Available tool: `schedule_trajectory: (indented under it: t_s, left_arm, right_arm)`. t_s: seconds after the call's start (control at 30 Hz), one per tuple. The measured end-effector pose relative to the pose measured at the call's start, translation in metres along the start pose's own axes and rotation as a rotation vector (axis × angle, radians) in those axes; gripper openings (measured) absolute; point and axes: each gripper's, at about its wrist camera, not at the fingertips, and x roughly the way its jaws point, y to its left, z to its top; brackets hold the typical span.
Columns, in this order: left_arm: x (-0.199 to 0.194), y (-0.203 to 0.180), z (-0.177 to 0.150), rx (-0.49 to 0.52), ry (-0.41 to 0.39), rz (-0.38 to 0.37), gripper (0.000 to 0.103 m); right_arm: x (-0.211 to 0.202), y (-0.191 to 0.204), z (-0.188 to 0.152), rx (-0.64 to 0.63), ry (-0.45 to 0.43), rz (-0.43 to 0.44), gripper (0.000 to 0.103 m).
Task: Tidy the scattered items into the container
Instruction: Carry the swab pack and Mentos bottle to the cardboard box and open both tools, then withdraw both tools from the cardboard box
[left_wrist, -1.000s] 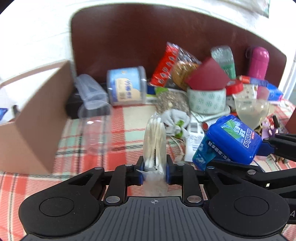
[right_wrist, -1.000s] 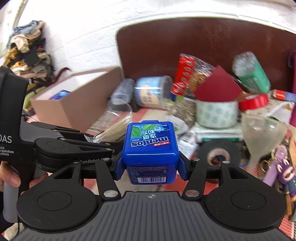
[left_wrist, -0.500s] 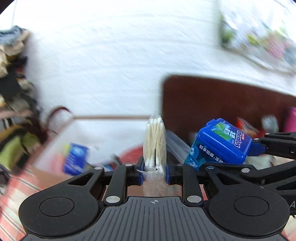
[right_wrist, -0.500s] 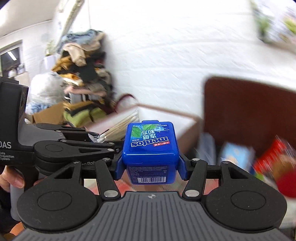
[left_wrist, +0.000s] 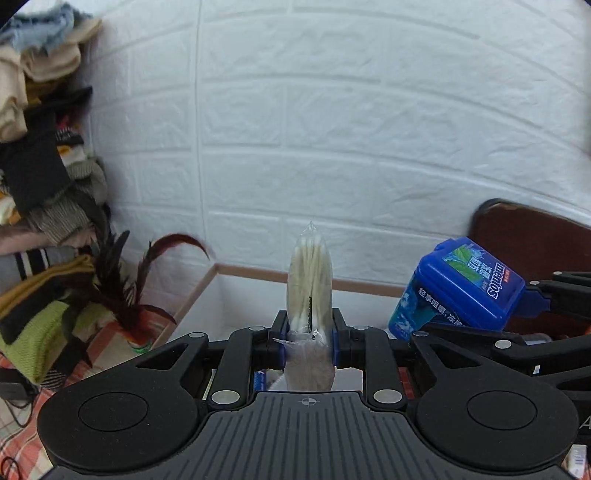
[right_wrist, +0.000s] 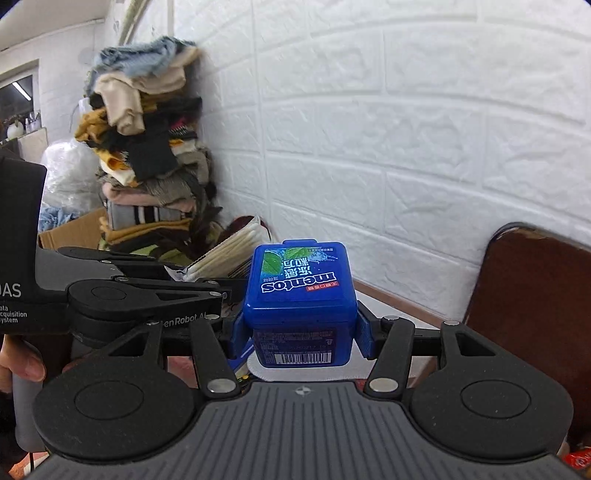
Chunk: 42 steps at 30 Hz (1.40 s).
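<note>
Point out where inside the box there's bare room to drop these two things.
Bare white floor shows inside the cardboard box along its back wall, ahead of the cotton swab pack. Under the Mentos box a white round item already lies; the rest is hidden by the grippers.

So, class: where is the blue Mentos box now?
The Mentos box is clamped in the right gripper, right of the cotton swabs, above the cardboard box.

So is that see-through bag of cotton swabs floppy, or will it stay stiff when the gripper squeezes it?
The clear plastic bag of cotton swabs probably stays fairly stiff: it stands upright above the left gripper, its packed sticks likely acting as a spine. It looks light, since the thin pinch holds it without sagging. The crinkly film might be slippery, so it could slide out if the grip loosens.
</note>
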Motion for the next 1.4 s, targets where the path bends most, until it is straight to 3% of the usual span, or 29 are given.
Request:
schedule_trajectory:
  t_s: [0.07, 0.13, 0.17, 0.2, 0.23, 0.27, 0.37, 0.53, 0.7, 0.97, 1.03, 1.1, 1.17, 1.4]
  left_arm:
    - [0.018, 0.008, 0.0, -0.009, 0.012, 0.006, 0.019]
    - [0.034, 0.016, 0.0, -0.022, 0.013, 0.026, 0.043]
    - [0.04, 0.021, -0.001, -0.039, 0.014, 0.054, 0.067]
    - [0.045, 0.026, -0.003, -0.059, 0.016, 0.096, 0.093]
    - [0.048, 0.032, -0.006, -0.079, 0.012, 0.127, 0.098]
    - [0.048, 0.038, -0.009, -0.092, 0.002, 0.132, 0.098]
    - [0.046, 0.047, -0.013, -0.091, 0.014, 0.113, 0.098]
    - [0.037, 0.041, -0.016, -0.037, 0.014, 0.131, 0.099]
    - [0.02, 0.032, -0.017, 0.021, 0.003, 0.15, 0.1]
    - [-0.021, 0.017, -0.03, 0.067, 0.008, 0.21, 0.103]
    - [-0.037, 0.009, -0.036, 0.095, 0.008, 0.232, 0.103]
    - [-0.056, -0.001, -0.046, 0.132, 0.017, 0.257, 0.103]
    - [-0.074, -0.011, -0.056, 0.16, 0.031, 0.279, 0.103]
    - [-0.132, -0.035, -0.094, 0.145, 0.043, 0.276, 0.103]
  right_arm:
    - [0.02, -0.006, -0.001, 0.011, 0.014, -0.005, 0.061]
    - [0.037, -0.01, -0.003, 0.01, 0.009, -0.01, 0.062]
    - [0.044, -0.01, -0.005, -0.008, -0.014, -0.021, 0.062]
    - [0.05, -0.01, -0.006, -0.025, -0.036, -0.031, 0.072]
    - [0.055, -0.01, -0.007, -0.032, -0.048, -0.05, 0.077]
    - [0.06, -0.011, -0.008, -0.044, -0.048, -0.07, 0.081]
    - [0.069, -0.011, -0.014, -0.076, -0.008, -0.058, 0.079]
    - [0.07, -0.015, -0.021, 0.0, 0.045, -0.044, 0.076]
    - [0.057, -0.008, -0.022, -0.011, 0.081, -0.032, 0.06]
    - [0.021, -0.001, -0.024, 0.005, 0.087, -0.025, 0.053]
    - [0.001, 0.004, -0.028, 0.011, 0.07, -0.017, 0.057]
    - [-0.02, 0.009, -0.034, 0.009, 0.053, -0.013, 0.088]
    - [-0.043, 0.018, -0.043, -0.018, 0.03, -0.022, 0.102]
    - [-0.093, 0.04, -0.076, -0.128, 0.103, -0.018, 0.103]
